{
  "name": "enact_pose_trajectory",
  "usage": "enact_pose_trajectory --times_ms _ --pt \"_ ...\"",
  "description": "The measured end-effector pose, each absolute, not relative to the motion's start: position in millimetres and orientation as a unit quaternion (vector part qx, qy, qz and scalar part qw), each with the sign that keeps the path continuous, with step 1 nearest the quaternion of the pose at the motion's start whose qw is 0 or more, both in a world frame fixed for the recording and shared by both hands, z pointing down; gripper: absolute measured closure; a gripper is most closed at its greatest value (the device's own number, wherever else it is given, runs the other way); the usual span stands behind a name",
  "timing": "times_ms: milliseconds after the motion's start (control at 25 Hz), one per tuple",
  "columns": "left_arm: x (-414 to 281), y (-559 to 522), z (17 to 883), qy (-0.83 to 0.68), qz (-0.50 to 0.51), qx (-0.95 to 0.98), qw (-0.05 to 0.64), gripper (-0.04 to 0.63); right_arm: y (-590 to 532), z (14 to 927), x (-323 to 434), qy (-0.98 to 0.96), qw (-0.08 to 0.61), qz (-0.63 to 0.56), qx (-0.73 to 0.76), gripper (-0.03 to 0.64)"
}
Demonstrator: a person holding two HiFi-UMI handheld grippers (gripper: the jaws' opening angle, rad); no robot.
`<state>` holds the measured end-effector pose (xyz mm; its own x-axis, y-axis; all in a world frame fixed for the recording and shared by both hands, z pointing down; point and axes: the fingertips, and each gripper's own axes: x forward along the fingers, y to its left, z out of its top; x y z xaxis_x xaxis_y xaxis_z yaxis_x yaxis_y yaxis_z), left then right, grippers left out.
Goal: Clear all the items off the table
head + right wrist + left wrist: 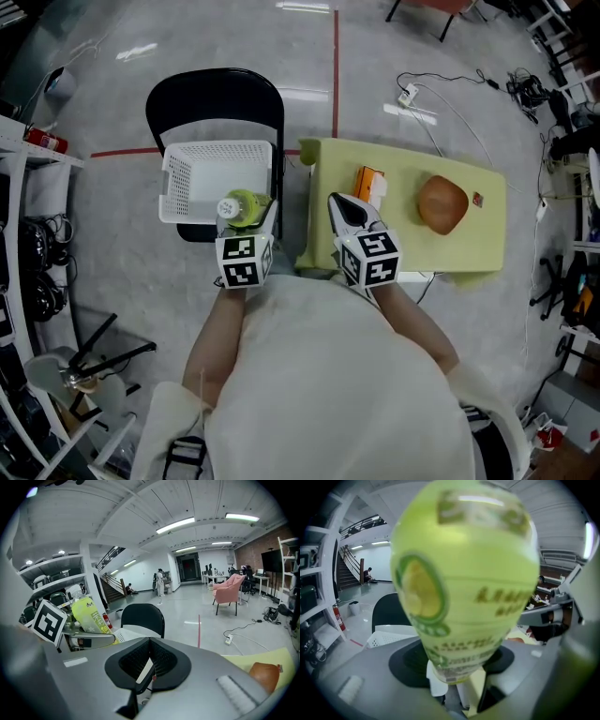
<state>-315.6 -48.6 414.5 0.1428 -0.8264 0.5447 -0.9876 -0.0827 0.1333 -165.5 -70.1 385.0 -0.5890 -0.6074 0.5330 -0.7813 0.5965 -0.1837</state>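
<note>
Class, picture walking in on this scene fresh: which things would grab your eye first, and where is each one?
The yellow-green bottle clamped in the left gripper stands out, held at the near edge of the white basket on the black chair. To the right, a yellow-green table bears an orange box and a brown rounded lump, with the shut, empty right gripper over its left end.

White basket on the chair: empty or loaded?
Empty: the head view shows only bare mesh inside the white basket. The green bottle is over its near rim, held by the left gripper.
</note>
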Motion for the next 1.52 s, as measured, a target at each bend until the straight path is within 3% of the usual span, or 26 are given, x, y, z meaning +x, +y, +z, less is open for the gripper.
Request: enact_pose_trajectory --times_ms 880,1520 --pt "-391.5 -105.9 483.3 -0.587 0.205 0.731 0.283 0.307 -85.7 412.3 -254.6 -0.839 0.245 0.245 0.420 0.618" --pt "-404.4 -146.9 595.7 -0.580 0.236 0.706 0.330 0.305 -114.0 456.9 -264.8 -0.813 0.260 0.278 0.441 0.618"
